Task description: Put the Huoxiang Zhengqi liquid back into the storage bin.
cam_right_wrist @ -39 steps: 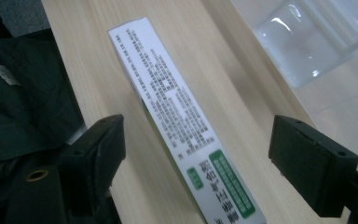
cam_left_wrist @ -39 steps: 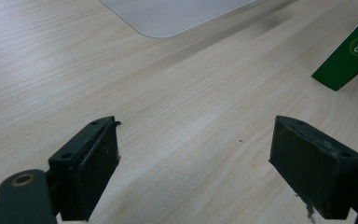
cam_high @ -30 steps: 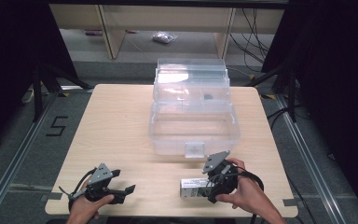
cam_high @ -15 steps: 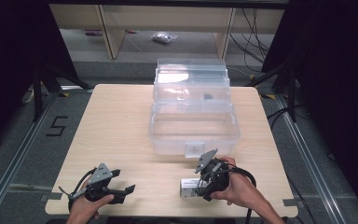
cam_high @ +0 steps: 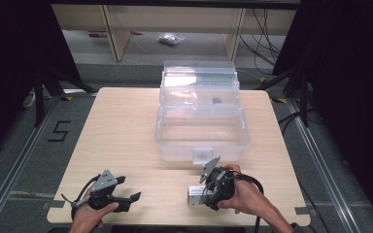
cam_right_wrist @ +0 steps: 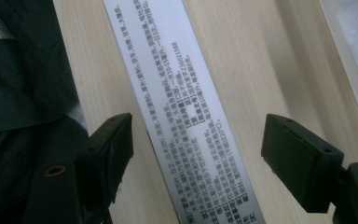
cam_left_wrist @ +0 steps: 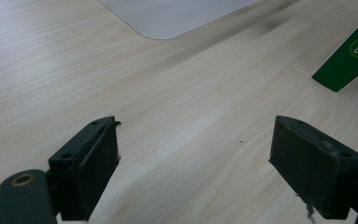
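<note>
Your small box (cam_right_wrist: 186, 112) is long and narrow, its upward face white with dense lines of fine black print; from the left gripper view its end looks green with a round "999" mark. It lies flat near the desk's (cam_high: 126, 126) front edge, toward the front right corner, just in front of the clear plastic storage bin (cam_high: 201, 131). Your right gripper (cam_right_wrist: 196, 149) hangs over it, jaws apart and just closing, the box between them untouched. Your left gripper (cam_left_wrist: 193, 158) stands open near the front left corner.
</note>
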### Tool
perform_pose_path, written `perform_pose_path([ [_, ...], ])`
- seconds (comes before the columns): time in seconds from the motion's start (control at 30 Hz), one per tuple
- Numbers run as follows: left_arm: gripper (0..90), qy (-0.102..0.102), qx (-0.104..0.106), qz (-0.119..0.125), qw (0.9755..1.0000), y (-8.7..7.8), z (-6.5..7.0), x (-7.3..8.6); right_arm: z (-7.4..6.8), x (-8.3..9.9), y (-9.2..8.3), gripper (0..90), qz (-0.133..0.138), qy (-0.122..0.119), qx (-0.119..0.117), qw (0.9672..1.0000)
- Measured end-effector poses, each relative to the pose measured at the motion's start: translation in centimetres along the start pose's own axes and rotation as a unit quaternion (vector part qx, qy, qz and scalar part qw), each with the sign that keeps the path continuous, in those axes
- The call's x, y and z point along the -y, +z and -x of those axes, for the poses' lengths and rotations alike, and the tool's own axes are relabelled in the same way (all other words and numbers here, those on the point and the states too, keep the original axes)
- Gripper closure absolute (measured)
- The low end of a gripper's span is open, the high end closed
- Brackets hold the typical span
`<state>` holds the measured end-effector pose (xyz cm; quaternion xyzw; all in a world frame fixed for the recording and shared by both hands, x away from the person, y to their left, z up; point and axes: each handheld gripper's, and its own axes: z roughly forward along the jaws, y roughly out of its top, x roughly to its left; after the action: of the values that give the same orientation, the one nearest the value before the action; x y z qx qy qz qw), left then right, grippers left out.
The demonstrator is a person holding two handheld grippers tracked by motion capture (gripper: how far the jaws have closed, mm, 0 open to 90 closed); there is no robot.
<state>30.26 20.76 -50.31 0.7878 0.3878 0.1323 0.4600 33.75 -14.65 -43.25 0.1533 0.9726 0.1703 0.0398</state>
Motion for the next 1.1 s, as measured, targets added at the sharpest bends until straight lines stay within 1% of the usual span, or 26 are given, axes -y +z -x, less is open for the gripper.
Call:
perform_pose_path([
  [0.03, 14.8, 0.0, 0.0, 0.0, 1.0, 0.0, 0.0, 0.0, -0.1, -0.1, 0.0, 26.8, -0.011, 0.007, -0.003, 0.9999],
  [0.07, 14.7, 0.0, 0.0, 0.0, 1.0, 0.0, 0.0, 0.0, 0.0, -0.1, 0.2, 27.8, -0.011, -0.004, -0.006, 0.9999],
  [0.13, 14.8, -0.001, 0.0, 0.001, 1.0, -0.1, 0.0, 0.0, -0.1, -0.1, 0.1, 28.8, -0.028, 0.019, -0.002, 0.9994],
  [0.17, 14.7, 0.002, -0.002, -0.004, 1.0, -0.1, 0.0, 0.0, 0.2, -0.1, 0.3, 29.2, -0.024, 0.006, -0.006, 0.9997],
  [0.23, 14.8, 0.004, -0.001, -0.004, 1.0, -0.1, -0.1, 0.0, 0.3, 0.0, 0.4, 30.3, -0.023, 0.001, -0.005, 0.9997],
  [0.27, 14.8, 0.004, -0.002, -0.005, 1.0, -0.2, -0.1, 0.0, 0.3, 0.0, 0.4, 31.0, -0.027, 0.005, -0.005, 0.9996],
  [0.3, 14.8, 0.002, -0.001, -0.003, 1.0, -0.1, 0.0, 0.0, 0.4, 0.0, 0.5, 31.9, -0.025, 0.0, -0.006, 0.9997],
  [0.33, 14.8, 0.005, -0.001, -0.004, 1.0, -0.1, -0.1, 0.0, 0.4, -0.1, 0.5, 32.8, -0.029, 0.0, -0.01, 0.9995],
  [0.37, 14.8, 0.004, -0.001, -0.003, 1.0, -0.1, -0.1, 0.0, 0.3, -0.1, 0.5, 33.7, -0.034, 0.012, -0.013, 0.9993],
  [0.4, 14.8, 0.0, 0.0, 0.001, 1.0, 0.0, 0.0, 0.0, 0.4, -0.1, 0.6, 34.3, -0.029, -0.002, -0.014, 0.9995],
  [0.43, 14.8, 0.0, 0.001, 0.0, 1.0, 0.0, 0.0, 0.0, 0.5, -0.1, 0.7, 34.7, -0.028, -0.005, -0.014, 0.9995],
  [0.47, 14.8, 0.0, 0.001, 0.0, 1.0, 0.0, 0.0, 0.0, 0.4, -0.1, 0.8, 35.3, -0.032, -0.003, -0.015, 0.9994],
  [0.57, 14.8, 0.0, 0.001, 0.0, 1.0, 0.0, 0.0, 0.0, 0.5, -0.2, 1.0, 37.9, -0.039, -0.008, -0.02, 0.999],
  [0.6, 14.8, 0.0, 0.001, 0.0, 1.0, 0.0, 0.0, 0.0, 0.6, -0.2, 1.0, 38.6, -0.038, -0.012, -0.024, 0.9989],
  [0.63, 14.8, 0.0, 0.001, 0.0, 1.0, 0.0, 0.0, 0.0, 0.5, -0.2, 0.9, 39.6, -0.044, -0.003, -0.023, 0.9988],
  [0.67, 14.8, 0.0, 0.001, 0.0, 1.0, 0.0, 0.0, 0.0, 0.5, -0.2, 0.9, 39.6, -0.045, -0.004, -0.021, 0.9987],
  [0.7, 14.8, 0.005, 0.001, -0.004, 1.0, -0.1, 0.0, 0.0, 0.5, -0.2, 1.0, 41.5, -0.047, -0.005, -0.022, 0.9986],
  [0.73, 14.8, 0.005, 0.001, -0.004, 1.0, -0.1, 0.0, 0.0, 0.5, -0.2, 1.0, 41.5, -0.047, -0.005, -0.022, 0.9986],
  [0.77, 14.8, 0.005, 0.001, -0.004, 1.0, -0.1, 0.0, 0.0, 0.5, -0.2, 1.0, 44.3, -0.056, -0.01, -0.011, 0.9983],
  [0.8, 14.8, -0.001, 0.0, 0.001, 1.0, 0.0, 0.0, 0.0, 0.5, -0.1, 1.0, 44.7, -0.061, -0.012, -0.008, 0.998],
  [0.87, 14.8, 0.0, 0.0, 0.0, 1.0, 0.0, 0.0, 0.0, 0.4, -0.2, 0.9, 45.5, -0.066, -0.008, -0.009, 0.9978],
  [0.9, 14.8, 0.0, 0.0, 0.0, 1.0, 0.0, 0.0, 0.0, 0.6, -0.2, 0.9, 46.3, -0.066, -0.027, -0.01, 0.9974],
  [0.97, 14.8, 0.0, 0.0, 0.001, 1.0, 0.0, 0.0, 0.0, 0.3, -0.3, 1.0, 48.8, -0.072, -0.016, -0.011, 0.9972],
  [1.0, 14.8, 0.0, 0.0, 0.001, 1.0, 0.0, 0.0, 0.0, 0.3, -0.3, 1.0, 48.8, -0.072, -0.016, -0.011, 0.9972],
  [1.03, 14.8, 0.001, -0.001, 0.001, 1.0, 0.0, 0.0, 0.0, 0.4, -0.4, 1.1, 50.1, -0.078, -0.031, -0.013, 0.9963],
  [1.1, 14.8, 0.003, -0.002, -0.003, 1.0, -0.1, -0.1, -0.1, 0.4, -0.4, 1.1, 50.5, -0.082, -0.034, -0.015, 0.9959],
])
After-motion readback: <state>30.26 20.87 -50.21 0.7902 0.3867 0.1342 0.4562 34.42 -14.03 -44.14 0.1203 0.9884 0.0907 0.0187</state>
